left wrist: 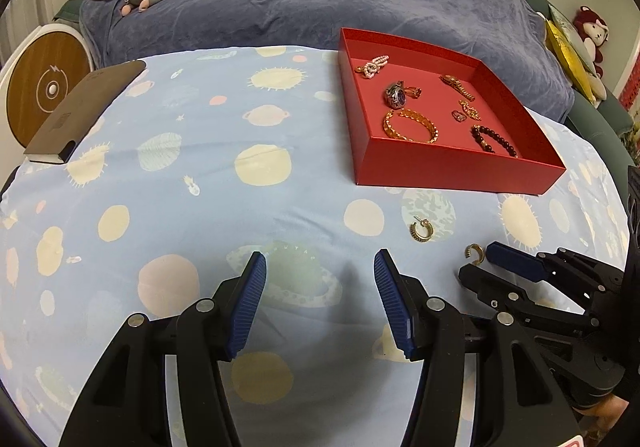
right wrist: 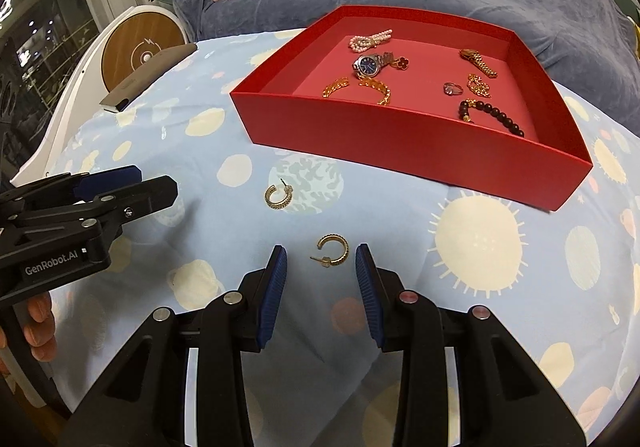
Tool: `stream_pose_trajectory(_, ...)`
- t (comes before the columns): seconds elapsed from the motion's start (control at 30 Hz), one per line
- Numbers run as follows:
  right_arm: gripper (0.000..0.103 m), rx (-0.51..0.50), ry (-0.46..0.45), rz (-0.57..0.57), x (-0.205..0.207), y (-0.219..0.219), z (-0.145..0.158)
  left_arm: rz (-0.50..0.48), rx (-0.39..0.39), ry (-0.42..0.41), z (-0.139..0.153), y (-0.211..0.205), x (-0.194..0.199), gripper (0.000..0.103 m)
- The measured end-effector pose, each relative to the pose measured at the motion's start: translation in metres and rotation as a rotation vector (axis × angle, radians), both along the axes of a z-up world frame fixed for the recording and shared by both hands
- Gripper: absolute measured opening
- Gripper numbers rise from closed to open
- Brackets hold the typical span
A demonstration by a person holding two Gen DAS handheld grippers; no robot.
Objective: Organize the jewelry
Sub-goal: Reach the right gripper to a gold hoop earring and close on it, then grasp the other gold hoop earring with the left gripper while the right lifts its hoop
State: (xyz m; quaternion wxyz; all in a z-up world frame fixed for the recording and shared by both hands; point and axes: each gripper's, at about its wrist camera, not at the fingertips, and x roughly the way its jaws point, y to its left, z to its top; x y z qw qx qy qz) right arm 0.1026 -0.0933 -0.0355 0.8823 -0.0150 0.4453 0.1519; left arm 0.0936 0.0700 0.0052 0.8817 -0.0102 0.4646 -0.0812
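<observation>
closing on the near earring

the right gripper stood open with the near gold hoop earring between its pads on the blue cloth. best to pinch low, squarely, then lift toward the red tray. the left gripper hung open, empty.

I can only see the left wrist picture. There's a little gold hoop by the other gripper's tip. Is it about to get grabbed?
Observer: In the right wrist view, that gold hoop earring lies on the cloth just ahead of the right gripper, lined up with the gap between its open fingers, not pinched yet.
Child: Does the watch in the red box have a colour?
Observer: Yes, the watch shows a dark blue face here.
Child: Can you see who's holding the left gripper?
Observer: Only fingertips of a hand under the left gripper, at the picture's left edge.
</observation>
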Motion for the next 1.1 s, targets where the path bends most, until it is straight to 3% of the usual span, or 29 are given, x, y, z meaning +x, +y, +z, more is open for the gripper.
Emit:
stream_pose_trajectory(0.17, 0.032, -0.024, -0.014, -0.01, 0.002, 0.002, 0.0, 0.004, -0.001, 0.004, -0.001, 0.001, 0.0, 0.054)
stream_pose_trajectory(0.33, 0.019, -0.045, -0.025, -0.026, 0.003, -0.001, -0.001, -0.002, 0.008, 0.005, -0.004, -0.005, 0.001, 0.054)
stream_pose_trajectory(1.1, 0.019, 0.001, 0.003, -0.089, -0.011, -0.042, 0.011, -0.103, 0.03, -0.01, -0.02, -0.077, 0.02, 0.051)
